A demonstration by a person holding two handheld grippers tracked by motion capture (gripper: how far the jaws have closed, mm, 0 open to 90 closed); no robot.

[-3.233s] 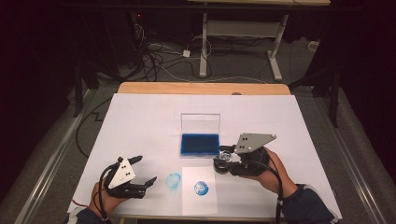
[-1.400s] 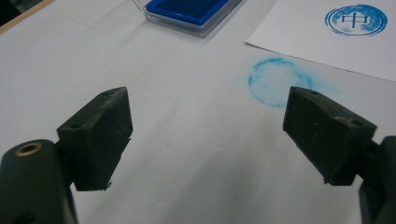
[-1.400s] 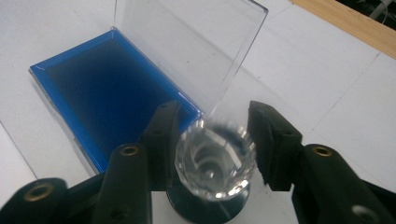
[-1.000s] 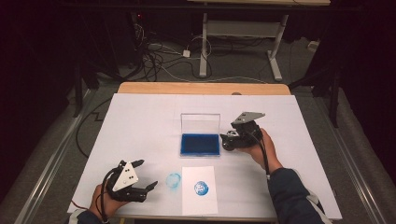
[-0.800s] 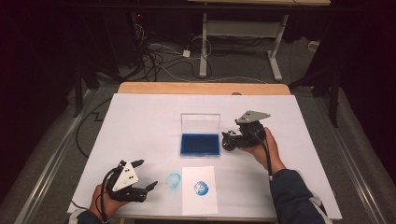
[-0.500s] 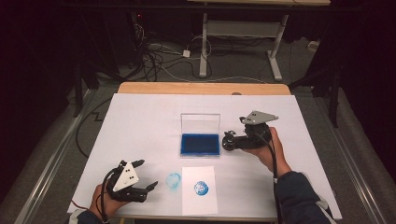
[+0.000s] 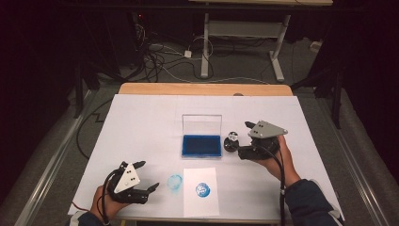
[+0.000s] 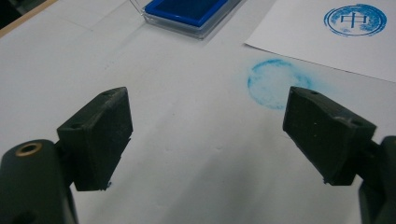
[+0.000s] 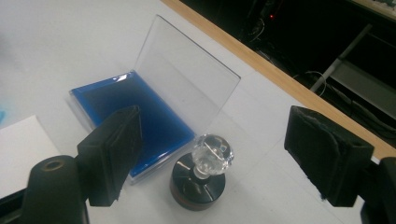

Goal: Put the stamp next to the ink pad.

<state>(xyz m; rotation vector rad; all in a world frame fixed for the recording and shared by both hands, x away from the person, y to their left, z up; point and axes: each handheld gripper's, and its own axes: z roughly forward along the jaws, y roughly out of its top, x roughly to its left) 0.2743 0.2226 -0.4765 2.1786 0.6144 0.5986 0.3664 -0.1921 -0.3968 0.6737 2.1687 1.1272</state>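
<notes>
Your right gripper [image 7: 239,141] sits at 3 o'clock of the ink pad [image 7: 202,145], jaws spread wide and empty. The stamp [image 7: 231,141] stands upright on the white table cover [image 7: 141,122] between those jaws, touching neither, just beside the pad's 3 o'clock edge.

Handling, judged from looks: squat black round base with a clear faceted knob [image 9: 213,150] on a short neck. Probably rigid and fairly dense for its bulk. The knob looks glassy and slick, so it may slip or twist in the pads; the dark base [image 9: 196,185] is broader and duller, the safer place to clamp, low and square across its sides. Keep it upright, since the underside is likely inked and would smear.

Pad: blue ink bed in a clear case, lid [image 9: 187,74] standing open at its 12 o'clock side.

The paper sheet [image 7: 201,192] lies at 6 o'clock of the pad, with a round blue stamped mark [image 7: 203,189]. A fainter blue smudge [image 7: 175,182] sits on the cover at the sheet's 9 o'clock.

Your left gripper [image 7: 147,175] rests at 9 o'clock of that smudge, jaws wide apart, holding nothing.
</notes>
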